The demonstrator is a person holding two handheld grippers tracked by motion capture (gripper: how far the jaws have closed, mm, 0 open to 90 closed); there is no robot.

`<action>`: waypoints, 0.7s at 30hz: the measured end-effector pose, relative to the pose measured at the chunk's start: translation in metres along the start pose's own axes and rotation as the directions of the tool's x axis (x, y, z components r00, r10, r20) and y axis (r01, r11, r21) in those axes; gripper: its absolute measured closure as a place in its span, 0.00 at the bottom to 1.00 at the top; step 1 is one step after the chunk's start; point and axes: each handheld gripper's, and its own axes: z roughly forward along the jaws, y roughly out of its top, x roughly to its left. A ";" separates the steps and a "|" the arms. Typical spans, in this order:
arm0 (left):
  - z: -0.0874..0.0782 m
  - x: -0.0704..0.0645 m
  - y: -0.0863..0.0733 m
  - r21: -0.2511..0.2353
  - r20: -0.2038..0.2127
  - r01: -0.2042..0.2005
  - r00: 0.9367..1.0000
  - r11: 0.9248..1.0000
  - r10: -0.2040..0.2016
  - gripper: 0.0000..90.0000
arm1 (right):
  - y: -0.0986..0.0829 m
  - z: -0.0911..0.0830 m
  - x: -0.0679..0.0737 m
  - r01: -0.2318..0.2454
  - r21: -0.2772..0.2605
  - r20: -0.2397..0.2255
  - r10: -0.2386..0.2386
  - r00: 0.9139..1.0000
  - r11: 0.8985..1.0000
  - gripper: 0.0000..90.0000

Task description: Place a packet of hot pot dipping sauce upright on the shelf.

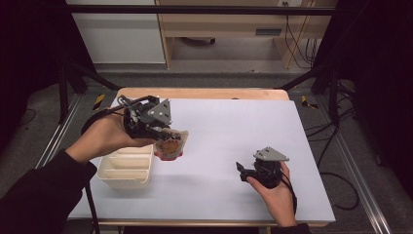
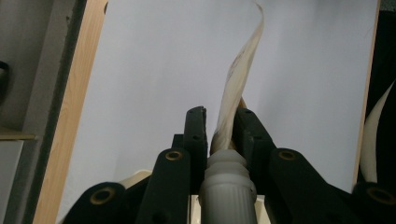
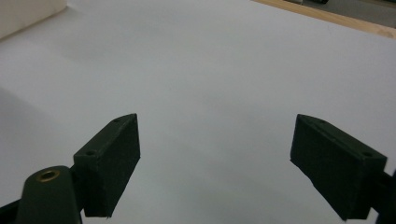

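In the lower right of the high view, the right tongs (image 1: 242,171) are resting low over the pale surface (image 1: 234,131), held by a hand coming in from the bottom edge. Their jaws are standing wide apart with nothing between them, and the right gripper view is showing plain bare sheet ahead of both black fingers (image 3: 109,161). A strip of wooden edge (image 3: 327,17) is running across the upper right corner of that view, well beyond the jaws.

Left of centre in the high view, a cream divided tray (image 1: 125,168) is sitting near the front left corner of the surface, its long side lying close to the left edge. Just past the tray's far right corner, the left tongs (image 1: 168,139) are hanging above the sheet and pinching a pouch (image 1: 171,145), pale and see-through with red and orange inside. The pouch is lying beside the tray, not in it; whether its bottom is touching the sheet I cannot tell. In the left gripper view the jaws are pressing together on the pouch's thin cream flap (image 2: 238,84), which is curling upward between them above a ribbed white spout (image 2: 227,184).

Between the two tongs, and across the whole far half of the surface up to the wooden rim (image 1: 204,93), open room is lying free.
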 end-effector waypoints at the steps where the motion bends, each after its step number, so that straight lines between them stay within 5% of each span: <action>1: 0.000 0.001 -0.001 0.001 0.002 0.005 1.000 1.000 -0.005 0.84 | 0.000 0.000 0.000 0.000 0.000 0.000 0.000 1.000 1.000 0.18; 6: -0.001 0.010 -0.008 0.000 0.002 0.031 1.000 1.000 -0.031 0.84 | 0.001 0.000 0.000 0.004 -0.004 0.002 -0.004 1.000 1.000 0.18; 12: -0.008 0.020 -0.015 0.010 -0.024 0.051 0.998 0.999 -0.051 0.84 | 0.001 -0.006 -0.004 -0.025 -0.047 0.063 0.028 0.998 0.999 0.14; 21: -0.014 0.029 -0.024 0.014 -0.033 0.076 0.997 0.997 -0.075 0.84 | -0.001 -0.004 -0.006 -0.023 -0.030 0.072 0.025 0.997 0.999 0.07</action>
